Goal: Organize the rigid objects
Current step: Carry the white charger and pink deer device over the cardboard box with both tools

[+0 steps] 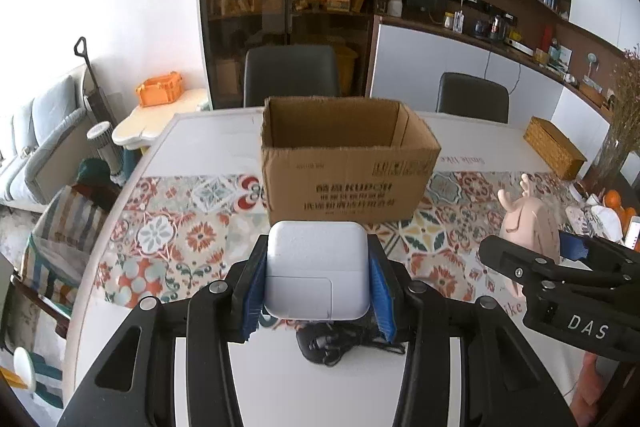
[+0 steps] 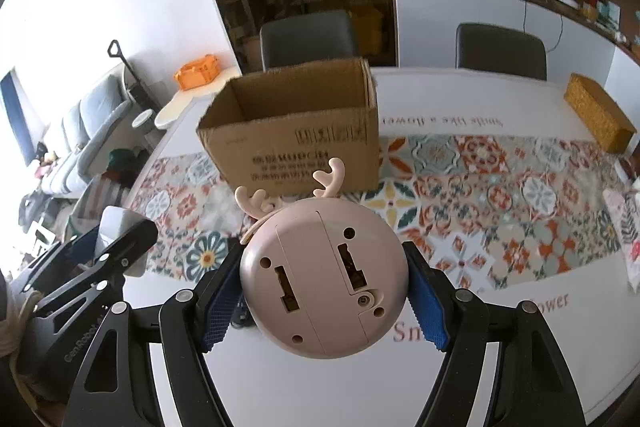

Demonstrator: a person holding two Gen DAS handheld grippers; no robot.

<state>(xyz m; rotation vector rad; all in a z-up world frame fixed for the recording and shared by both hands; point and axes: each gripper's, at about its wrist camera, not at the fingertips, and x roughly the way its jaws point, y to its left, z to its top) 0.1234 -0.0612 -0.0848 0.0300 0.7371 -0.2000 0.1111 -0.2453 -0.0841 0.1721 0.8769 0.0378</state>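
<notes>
- Left gripper (image 1: 318, 273) clamps the white power adapter (image 1: 317, 269), held above the table just short of the cardboard box (image 1: 346, 163).
- Right gripper (image 2: 324, 287) grips the pink deer gadget (image 2: 322, 277) — also airborne.
- We clear the rim before letting go — one side at a time.

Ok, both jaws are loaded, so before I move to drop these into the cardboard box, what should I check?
1. Left gripper pinches the white power adapter on both sides: ok.
2. Right gripper clamps the pink deer gadget: ok.
3. Cardboard box open at the top, upright: ok.
4. Room inside the box: cannot tell, floor hidden.
5. Black cable below the adapter free of the jaws: cannot tell.
</notes>
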